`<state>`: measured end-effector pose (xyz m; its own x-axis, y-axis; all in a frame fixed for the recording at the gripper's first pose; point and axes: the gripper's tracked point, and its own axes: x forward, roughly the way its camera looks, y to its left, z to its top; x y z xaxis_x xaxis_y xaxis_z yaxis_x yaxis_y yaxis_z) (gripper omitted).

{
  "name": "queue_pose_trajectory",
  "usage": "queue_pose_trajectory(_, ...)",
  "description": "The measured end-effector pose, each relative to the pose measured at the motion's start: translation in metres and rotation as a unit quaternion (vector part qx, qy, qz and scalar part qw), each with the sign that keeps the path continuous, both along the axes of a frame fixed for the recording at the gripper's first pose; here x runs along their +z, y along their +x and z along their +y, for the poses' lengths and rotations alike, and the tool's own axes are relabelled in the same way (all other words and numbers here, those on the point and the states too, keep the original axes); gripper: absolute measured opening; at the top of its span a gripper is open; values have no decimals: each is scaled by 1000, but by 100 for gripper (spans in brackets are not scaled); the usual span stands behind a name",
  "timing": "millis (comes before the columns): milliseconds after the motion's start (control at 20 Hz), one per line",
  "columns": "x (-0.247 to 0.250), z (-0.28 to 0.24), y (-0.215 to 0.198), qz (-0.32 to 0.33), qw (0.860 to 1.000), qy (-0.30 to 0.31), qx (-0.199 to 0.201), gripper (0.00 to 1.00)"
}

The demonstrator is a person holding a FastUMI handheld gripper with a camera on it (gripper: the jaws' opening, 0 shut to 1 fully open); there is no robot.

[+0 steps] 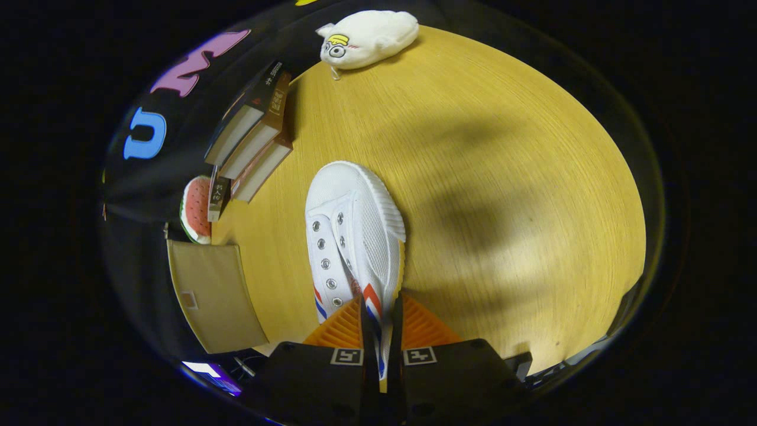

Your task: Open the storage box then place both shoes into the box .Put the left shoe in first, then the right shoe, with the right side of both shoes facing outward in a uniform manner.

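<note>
One white shoe point(353, 236) lies on its side near the middle of the wooden table point(502, 177), toe pointing away from us. Our gripper point(381, 331) has both fingers pressed together on the shoe's side wall by the heel, clamping it between them. Along the table's far left edge we see a row of books point(254, 133) and a tan storage box point(216, 296); a white plush toy point(366, 38) sits at the far edge.

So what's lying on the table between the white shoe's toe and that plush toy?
Nothing: in the gripper view, bare table runs from the white shoe, pinched by the gripper, to the plush toy.
</note>
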<state>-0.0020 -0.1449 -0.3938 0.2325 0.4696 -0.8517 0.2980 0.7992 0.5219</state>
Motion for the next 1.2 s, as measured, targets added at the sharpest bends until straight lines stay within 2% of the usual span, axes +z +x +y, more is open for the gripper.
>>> queue_pose_trajectory(300, 50, 1, -7, -33, 999, -1, -2, 9)
queue_pose_trajectory(600, 127, 34, -4, -74, 997, 11, 3, 10)
queue_pose_trajectory(900, 210, 114, -3, -104, 993, 49, 2, 10)
queue_pose_trajectory(1200, 267, 224, -4, -144, 986, 75, 34, 9)
